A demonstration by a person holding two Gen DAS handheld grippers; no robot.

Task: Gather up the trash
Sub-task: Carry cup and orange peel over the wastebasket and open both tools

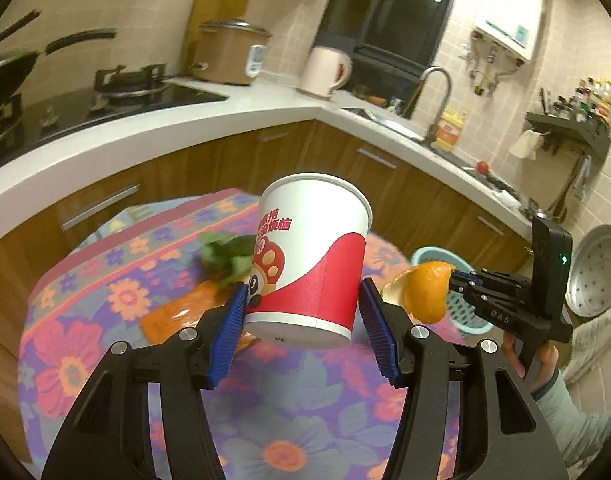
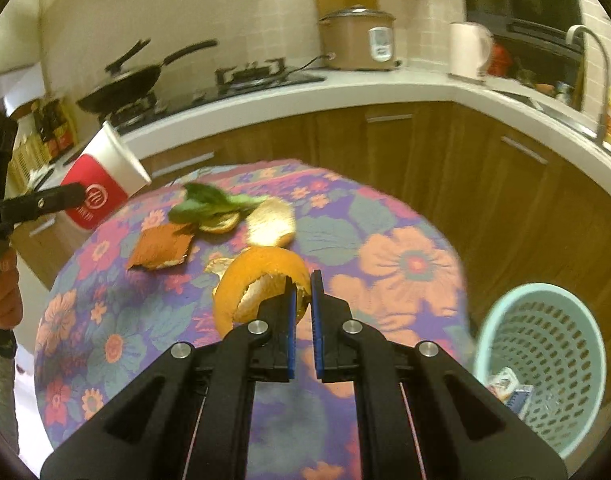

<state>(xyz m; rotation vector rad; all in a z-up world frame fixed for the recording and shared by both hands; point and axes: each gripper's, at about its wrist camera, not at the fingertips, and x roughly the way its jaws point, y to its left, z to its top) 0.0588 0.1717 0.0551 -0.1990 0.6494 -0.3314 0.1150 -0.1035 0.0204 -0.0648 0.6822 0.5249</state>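
My left gripper is shut on a red and white paper cup and holds it tilted above the round flowered table. The cup also shows in the right wrist view, at the left. My right gripper is shut on an orange peel above the table; the peel also shows in the left wrist view. On the table lie green leaves, an orange wrapper, a citrus slice and a pale peel piece.
A light blue perforated bin with some packaging inside stands on the floor right of the table. Wooden cabinets under a white counter curve behind, with stove, pan, rice cooker, kettle and sink tap.
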